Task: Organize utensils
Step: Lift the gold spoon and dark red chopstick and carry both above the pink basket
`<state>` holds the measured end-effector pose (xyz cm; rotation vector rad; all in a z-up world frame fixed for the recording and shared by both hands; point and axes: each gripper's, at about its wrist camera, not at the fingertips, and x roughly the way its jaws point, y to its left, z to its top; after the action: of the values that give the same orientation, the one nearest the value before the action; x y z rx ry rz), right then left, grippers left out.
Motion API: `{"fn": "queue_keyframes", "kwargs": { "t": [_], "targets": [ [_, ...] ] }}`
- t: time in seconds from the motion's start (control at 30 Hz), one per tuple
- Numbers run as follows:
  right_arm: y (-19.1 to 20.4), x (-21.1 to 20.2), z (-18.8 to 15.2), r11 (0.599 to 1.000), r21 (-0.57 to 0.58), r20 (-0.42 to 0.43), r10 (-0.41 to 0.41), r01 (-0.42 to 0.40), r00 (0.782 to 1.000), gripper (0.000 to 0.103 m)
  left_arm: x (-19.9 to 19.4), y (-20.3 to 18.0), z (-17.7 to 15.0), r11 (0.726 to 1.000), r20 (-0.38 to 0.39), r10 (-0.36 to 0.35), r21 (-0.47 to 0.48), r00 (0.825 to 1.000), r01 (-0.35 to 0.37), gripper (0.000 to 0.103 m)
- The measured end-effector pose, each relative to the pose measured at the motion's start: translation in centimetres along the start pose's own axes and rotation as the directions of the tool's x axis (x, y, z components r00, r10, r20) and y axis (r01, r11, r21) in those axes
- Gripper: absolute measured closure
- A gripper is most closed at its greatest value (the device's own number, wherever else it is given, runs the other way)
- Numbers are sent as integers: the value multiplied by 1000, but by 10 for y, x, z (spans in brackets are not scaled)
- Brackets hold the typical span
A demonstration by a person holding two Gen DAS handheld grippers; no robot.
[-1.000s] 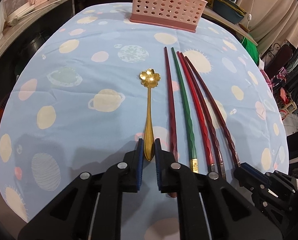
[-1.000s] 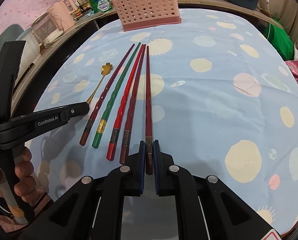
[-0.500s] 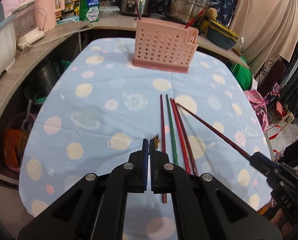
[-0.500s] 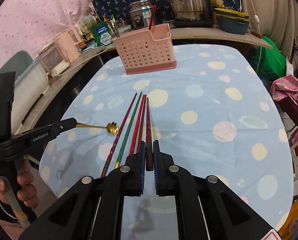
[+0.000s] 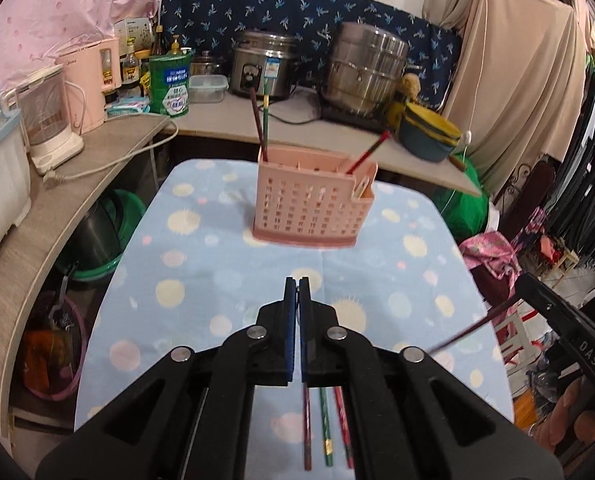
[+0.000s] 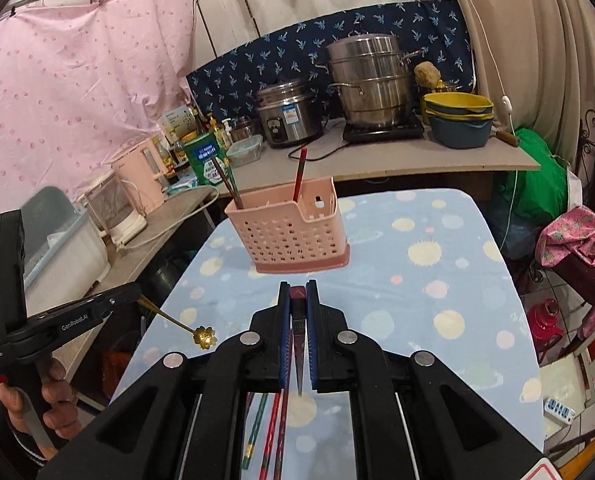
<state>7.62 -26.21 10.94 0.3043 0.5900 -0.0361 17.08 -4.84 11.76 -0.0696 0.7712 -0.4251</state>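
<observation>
Your left claw is clamped on the thin handle of the gold spoon, whose flower-shaped bowl hangs out over the table's edge in the right wrist view. Your right claw is pinched on a dark red chopstick, held near its thick end with the tip pointing back toward you. Both are lifted clear of the blue tablecloth, and the pink holder stands well ahead at the far end of the table, already carrying three sticks.

The risks from here, as I judge them:
- The spoon is gripped far from its heavy bowl, so it may pivot or slip in the pads if you swing quickly.
- The chopstick is long and held at one end; its free tip could catch the holder's rim or knock the sticks inside.
- The holder looks light, so a sideways nudge could tip it.
- Both claws heading to one holder could collide; go one at a time.
- The remaining chopsticks lie just below your claws, so a low pass might scatter them.
</observation>
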Motion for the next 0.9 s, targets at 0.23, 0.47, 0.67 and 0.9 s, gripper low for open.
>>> {"fn": "queue_keyframes", "kwargs": {
  "t": [0.23,0.47,0.67,0.9],
  "targets": [
    [2,5,46,1000,-2,78,3,-3,997,96,9,-4,53,1000,43,15,12,999,-15,102],
    [-6,20,104,997,55,168,44,-54,985,96,20,-6,112,999,110,50,16,993,-52,102],
    [-3,39,161,993,80,254,68,-92,965,96,40,-11,158,997,160,64,22,985,-68,102],
    [4,79,206,994,82,294,47,-74,955,96,79,-8,182,995,142,89,33,986,-95,102]
  ]
}}
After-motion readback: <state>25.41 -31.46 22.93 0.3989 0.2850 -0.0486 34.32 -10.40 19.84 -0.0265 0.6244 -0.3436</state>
